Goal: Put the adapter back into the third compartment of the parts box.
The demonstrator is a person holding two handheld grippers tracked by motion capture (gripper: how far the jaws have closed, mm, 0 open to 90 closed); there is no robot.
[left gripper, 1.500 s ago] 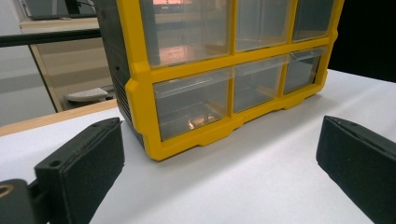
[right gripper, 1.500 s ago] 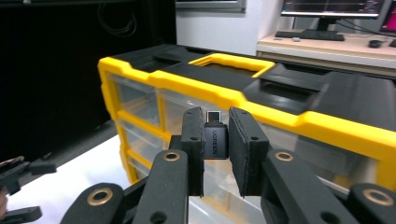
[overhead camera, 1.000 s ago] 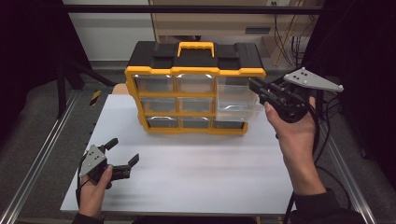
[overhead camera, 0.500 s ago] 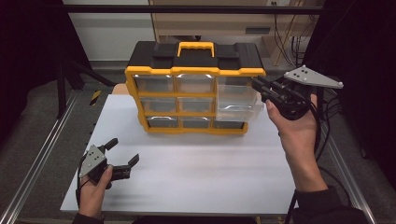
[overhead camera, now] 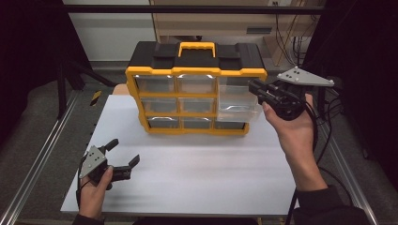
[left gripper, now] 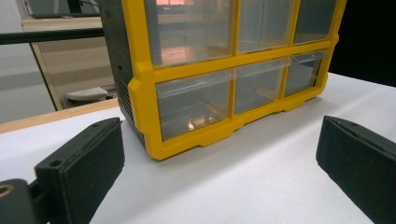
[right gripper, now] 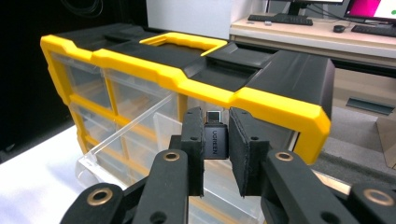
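Our left gripper (overhead camera: 118,155) and right gripper (overhead camera: 259,90) are matte black, each topped by a grey three-cornered plate (overhead camera: 305,77) dotted with small screws. Our jaw arms carry brass-coloured rivets (right gripper: 171,156) and thick black pads (left gripper: 81,163). Black cables (overhead camera: 324,126) trail away. We wear what appear to be dark sleeves (overhead camera: 328,208).

White rectangular table sheet (overhead camera: 197,187), flat on a metal-railed frame (overhead camera: 42,159). Wooden desk (right gripper: 299,35) behind, bearing black keyboard (right gripper: 280,18) and lit monitor (right gripper: 373,7).
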